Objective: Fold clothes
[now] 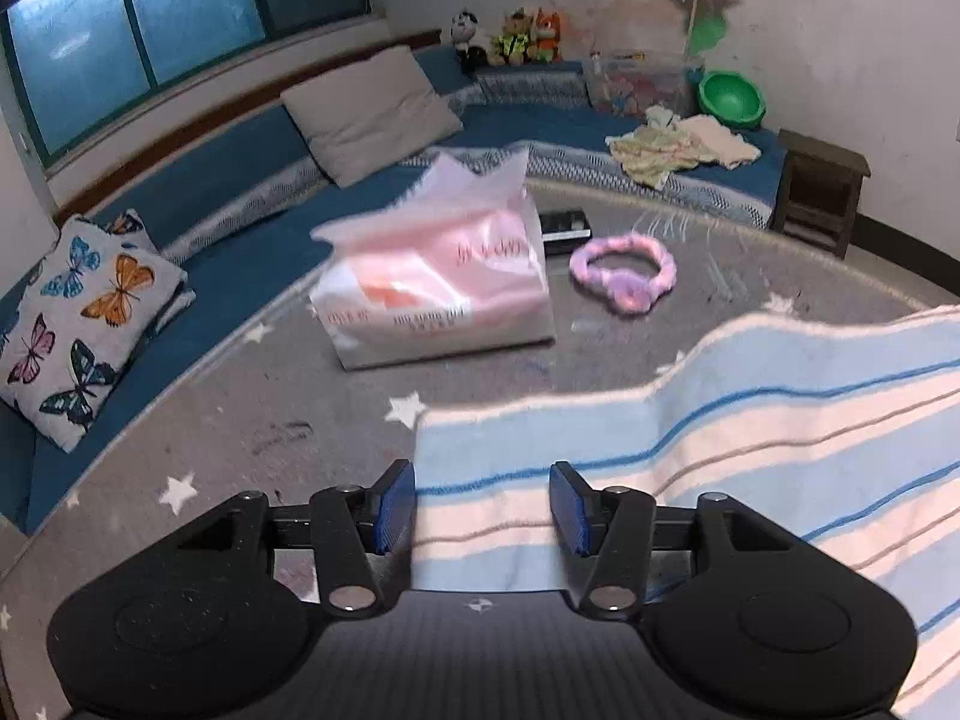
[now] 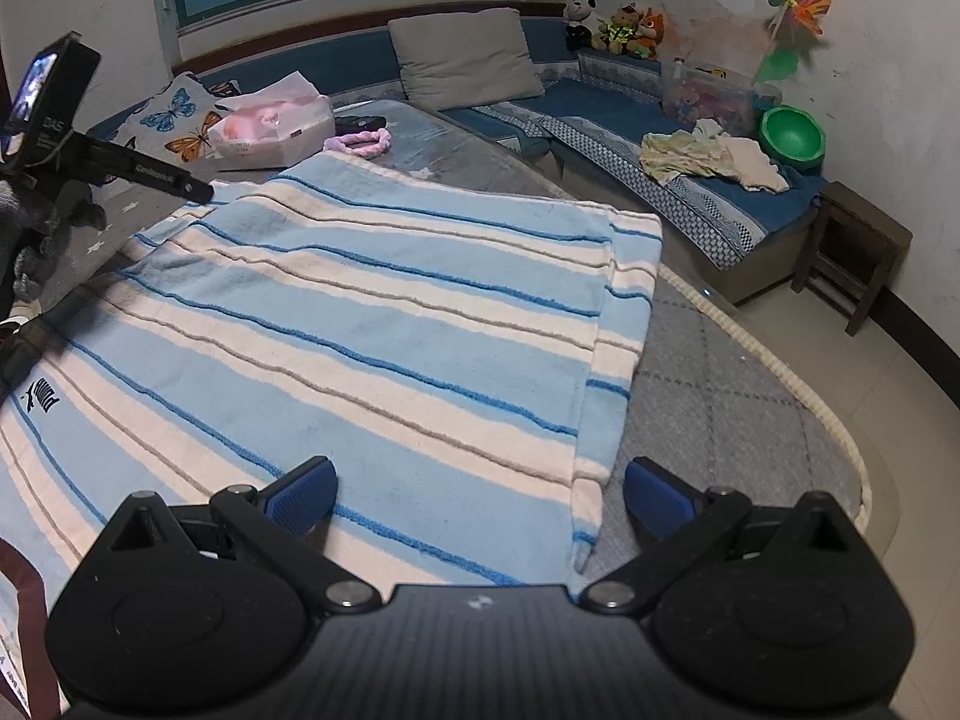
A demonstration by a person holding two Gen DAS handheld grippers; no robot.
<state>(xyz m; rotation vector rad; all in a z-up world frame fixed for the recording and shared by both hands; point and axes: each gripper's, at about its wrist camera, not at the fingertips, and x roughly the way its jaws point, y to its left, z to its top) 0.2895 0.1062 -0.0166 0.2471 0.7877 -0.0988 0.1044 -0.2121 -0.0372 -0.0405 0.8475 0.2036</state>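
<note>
A light blue and cream striped cloth lies spread over the grey star-patterned table, with one side folded over along its right edge. In the left wrist view the cloth fills the lower right, and its corner lies between the blue pads of my left gripper, which is open. My right gripper is open wide over the cloth's near right corner. The left gripper's body shows at the far left of the right wrist view.
A pink tissue pack, a pink scrunchie band and a black remote lie on the table. A blue sofa with cushions surrounds it. A clothes pile, a green bowl and a wooden stool stand at right.
</note>
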